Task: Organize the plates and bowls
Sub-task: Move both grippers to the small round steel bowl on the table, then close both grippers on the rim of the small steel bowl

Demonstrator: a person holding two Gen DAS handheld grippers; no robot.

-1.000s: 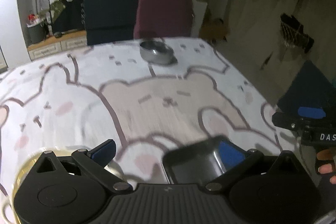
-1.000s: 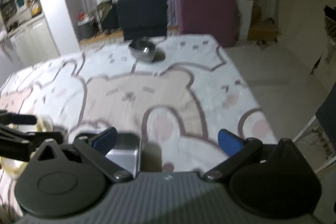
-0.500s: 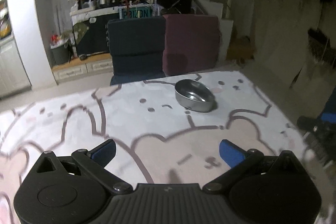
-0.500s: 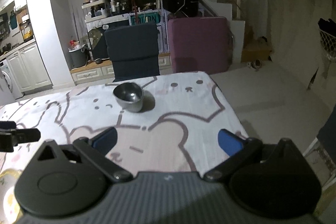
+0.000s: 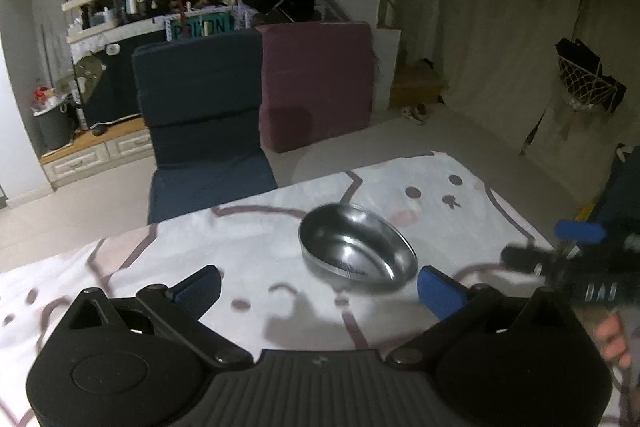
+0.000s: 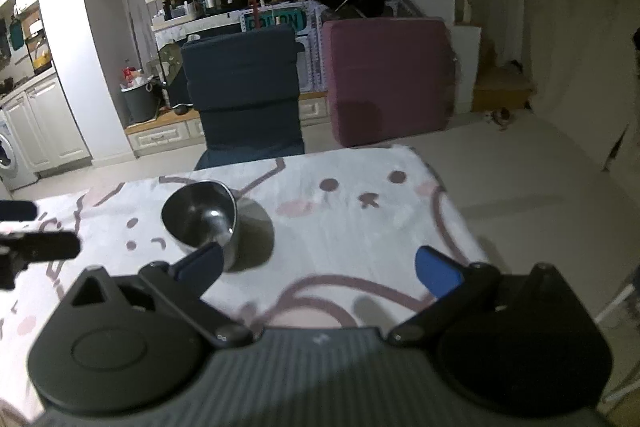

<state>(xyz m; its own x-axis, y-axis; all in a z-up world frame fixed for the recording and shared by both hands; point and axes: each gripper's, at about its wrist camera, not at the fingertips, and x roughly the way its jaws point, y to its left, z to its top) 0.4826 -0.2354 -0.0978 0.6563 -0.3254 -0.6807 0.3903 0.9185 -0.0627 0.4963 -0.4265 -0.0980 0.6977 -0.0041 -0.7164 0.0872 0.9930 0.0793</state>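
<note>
Both my tools, left tool [image 5: 318, 285] and right tool [image 6: 318, 267], spread apart and empty, flank the steel bowl [image 5: 356, 253] sitting alone near the counter's [image 5: 260, 239] far edge, probably lining up a grab.

Left gripper [image 5: 318, 285] wide open, holding nothing. Right gripper [image 6: 318, 267] wide open too, holding nothing. Person's fingers [image 5: 610, 337] grip right gripper's handle, blurry.

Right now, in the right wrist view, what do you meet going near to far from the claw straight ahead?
Right claw → shiny steel bowl on the bear-print tablecloth → dark blue chair → cluttered shelves at the back wall.
</note>
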